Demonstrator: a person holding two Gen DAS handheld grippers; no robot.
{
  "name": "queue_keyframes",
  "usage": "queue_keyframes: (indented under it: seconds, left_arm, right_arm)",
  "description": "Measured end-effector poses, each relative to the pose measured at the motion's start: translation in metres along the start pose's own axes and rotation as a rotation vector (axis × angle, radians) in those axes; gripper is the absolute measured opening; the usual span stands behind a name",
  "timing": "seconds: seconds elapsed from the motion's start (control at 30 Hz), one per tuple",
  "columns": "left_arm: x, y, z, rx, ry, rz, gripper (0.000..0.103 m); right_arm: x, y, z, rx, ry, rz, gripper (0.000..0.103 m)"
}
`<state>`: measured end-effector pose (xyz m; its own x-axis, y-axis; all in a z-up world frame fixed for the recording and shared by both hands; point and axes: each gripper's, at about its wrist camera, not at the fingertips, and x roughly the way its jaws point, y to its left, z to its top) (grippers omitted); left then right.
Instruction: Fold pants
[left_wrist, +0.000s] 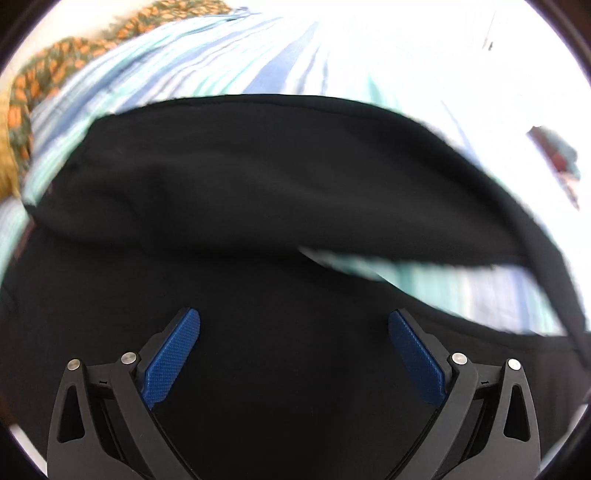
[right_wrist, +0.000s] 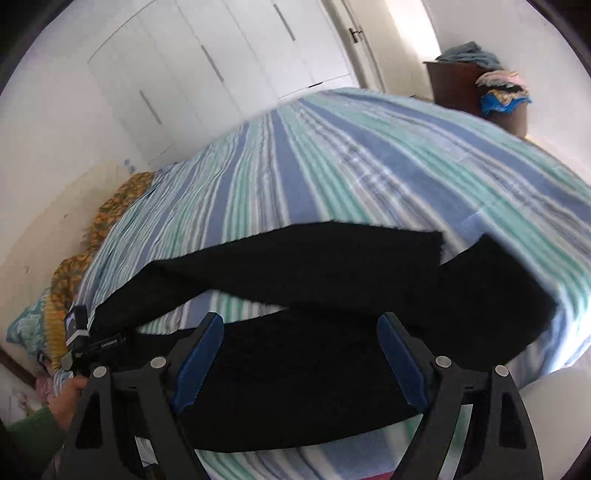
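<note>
Black pants (right_wrist: 314, 350) lie spread on the striped bed, both legs stretching away, the far leg (right_wrist: 303, 254) angled across the near one. In the left wrist view the pants (left_wrist: 258, 184) fill most of the frame. My left gripper (left_wrist: 294, 325) is open just above the black cloth, holding nothing. My right gripper (right_wrist: 300, 328) is open over the near part of the pants, also empty. The left gripper's body (right_wrist: 75, 328) and the hand holding it show at the right wrist view's left edge.
The bed has a blue, green and white striped sheet (right_wrist: 369, 166). An orange patterned pillow (right_wrist: 110, 210) lies at the far left side. White wardrobe doors (right_wrist: 221, 55) stand behind. A dark cabinet with piled clothes (right_wrist: 491, 88) stands at the back right.
</note>
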<state>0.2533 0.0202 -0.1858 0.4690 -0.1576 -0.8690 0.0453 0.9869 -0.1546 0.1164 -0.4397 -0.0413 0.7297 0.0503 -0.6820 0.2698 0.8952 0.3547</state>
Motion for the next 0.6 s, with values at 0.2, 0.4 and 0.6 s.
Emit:
queue_keyframes:
  seconds: [0.2,0.4,0.6]
  left_arm:
    - [-0.005,-0.047,-0.057,0.171,-0.023,0.073,0.102]
    - [0.001,-0.045,-0.059,0.14,-0.037,0.063,0.102]
    - [0.0,-0.037,-0.054,0.178,-0.006,0.045,0.102]
  right_arm:
    - [0.079,0.068,-0.063,-0.175,0.241,0.065,0.085]
    - [0.094,0.07,-0.082,-0.296,0.267,0.045,0.091]
    - [0.097,0.077,-0.084,-0.343,0.278,0.041,0.102]
